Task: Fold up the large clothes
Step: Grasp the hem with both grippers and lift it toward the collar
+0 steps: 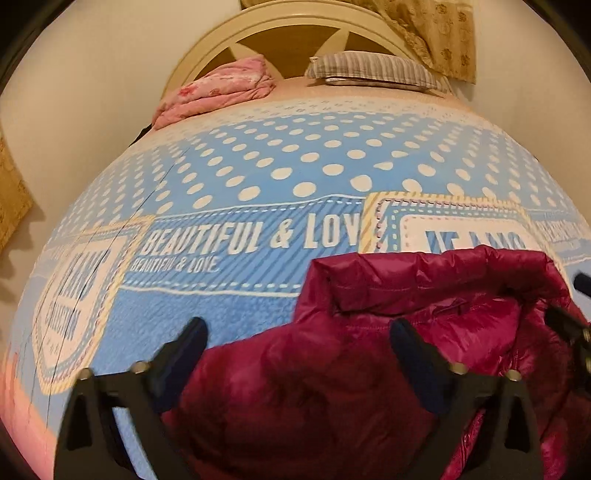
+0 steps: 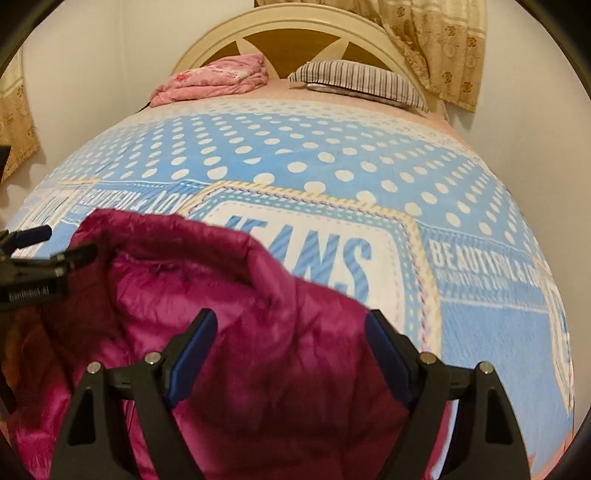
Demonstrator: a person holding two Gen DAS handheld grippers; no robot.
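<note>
Both tongs stood wide, gripping nothing: left gripper (image 1: 299,332), right gripper (image 2: 291,325). Beneath them the magenta puffer jacket (image 1: 332,387) lay rumpled on the blue bedspread (image 1: 258,166). Judged between folds; next, regrip an edge.

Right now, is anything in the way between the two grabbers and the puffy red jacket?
Nothing visible. The open left gripper and open right gripper hover right over the jacket, nothing between.

Was a home bedroom: bed (image 1: 258,177) under blue polka-dot blanket, arched cream headboard (image 1: 295,26), striped pillow (image 1: 373,70), folded pink quilt (image 1: 218,92), patterned curtain (image 1: 436,33) against plain wall
</note>
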